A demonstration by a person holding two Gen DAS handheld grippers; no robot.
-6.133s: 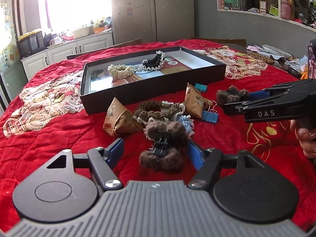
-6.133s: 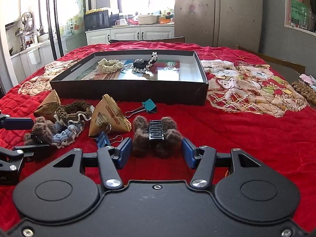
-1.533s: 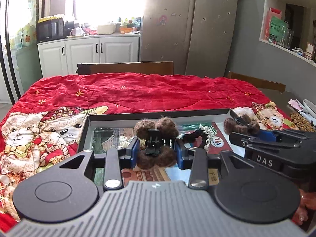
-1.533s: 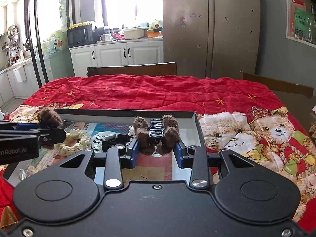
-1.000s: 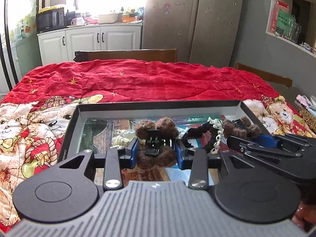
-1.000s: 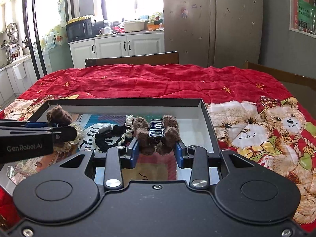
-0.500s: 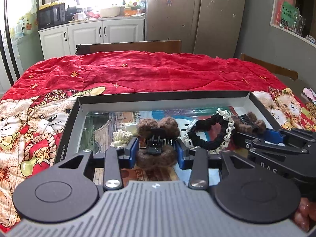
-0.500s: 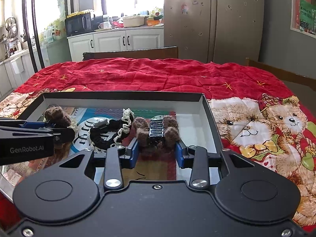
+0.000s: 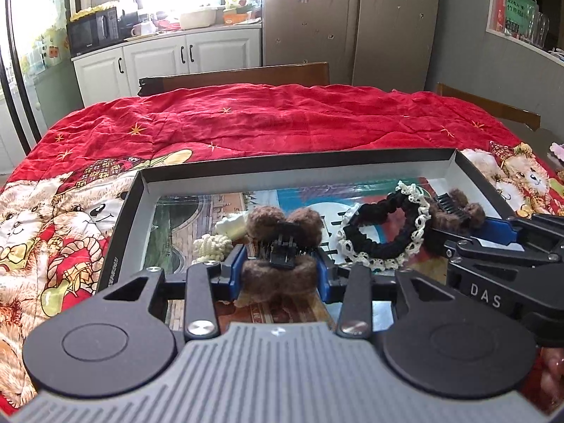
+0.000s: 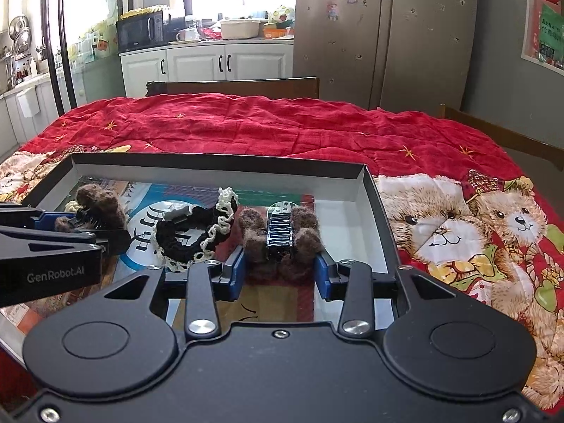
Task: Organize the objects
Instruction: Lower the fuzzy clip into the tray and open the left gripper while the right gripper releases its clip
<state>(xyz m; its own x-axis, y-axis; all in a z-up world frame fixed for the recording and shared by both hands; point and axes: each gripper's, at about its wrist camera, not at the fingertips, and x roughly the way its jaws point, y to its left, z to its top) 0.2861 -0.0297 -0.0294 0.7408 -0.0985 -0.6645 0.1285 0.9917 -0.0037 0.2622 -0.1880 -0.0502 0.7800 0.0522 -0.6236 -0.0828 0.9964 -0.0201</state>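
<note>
My left gripper [image 9: 280, 275] is shut on a brown fuzzy hair claw clip [image 9: 282, 246] and holds it low over the black tray [image 9: 292, 164]. My right gripper [image 10: 280, 275] is shut on a second brown fuzzy claw clip [image 10: 280, 238], low inside the same tray [image 10: 218, 160] near its right side. A black scrunchie with cream lace trim [image 9: 382, 236] lies in the tray between the two grippers; it also shows in the right wrist view [image 10: 192, 236]. A cream scrunchie [image 9: 211, 245] lies in the tray to the left.
The tray sits on a red quilt with teddy-bear print [image 10: 458, 225]. A wooden chair back [image 9: 232, 77] stands at the table's far edge. White cabinets [image 9: 158, 60] and a fridge [image 9: 352, 21] stand behind.
Both grippers have come down lower into the tray with their clips over the last second. The jaws have stayed shut on the clips.
</note>
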